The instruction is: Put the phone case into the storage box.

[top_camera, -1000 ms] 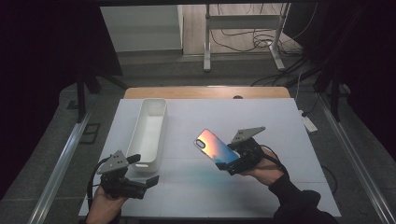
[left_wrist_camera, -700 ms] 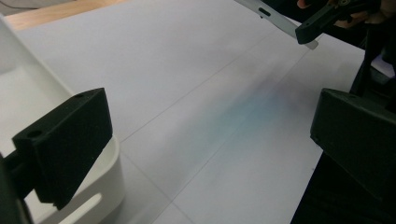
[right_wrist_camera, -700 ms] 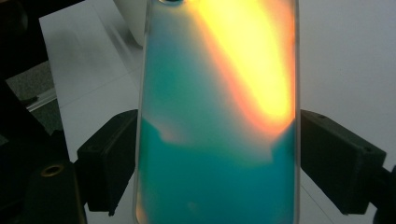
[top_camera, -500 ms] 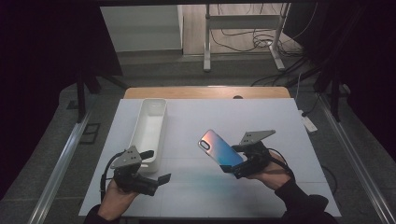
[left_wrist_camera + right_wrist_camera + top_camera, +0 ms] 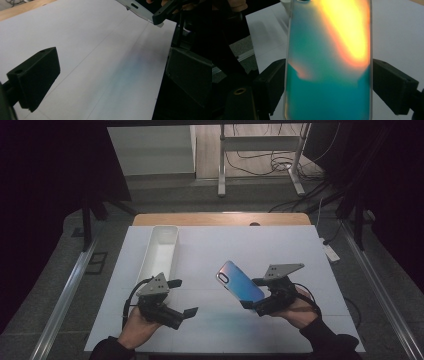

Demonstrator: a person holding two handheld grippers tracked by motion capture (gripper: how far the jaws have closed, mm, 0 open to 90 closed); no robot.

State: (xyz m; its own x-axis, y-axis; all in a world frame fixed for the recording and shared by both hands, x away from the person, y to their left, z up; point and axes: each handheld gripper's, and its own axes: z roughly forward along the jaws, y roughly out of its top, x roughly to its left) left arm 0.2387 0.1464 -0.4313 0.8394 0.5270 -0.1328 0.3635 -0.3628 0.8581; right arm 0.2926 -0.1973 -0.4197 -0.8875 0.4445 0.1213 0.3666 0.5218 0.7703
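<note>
The right tongs (image 5: 253, 294) clamp the iridescent phone case (image 5: 239, 281) by its long edges, tilted above the table (image 5: 280, 245); the left tongs (image 5: 182, 297) gape empty, well apart.

Both of the person's forearms are coming in from the near edge of the table, each hand wrapped around the body of a gripper. The left hand (image 5: 137, 329) is sitting low at the near left, angling the left gripper (image 5: 182, 297) toward the middle of the table; its jaws are standing wide apart with nothing between them. The right hand (image 5: 295, 307) is sitting at the near right, aiming the right gripper (image 5: 254, 293) inward and slightly upward, its two pads pressing against the long edges of a phone case (image 5: 240, 281).
</note>
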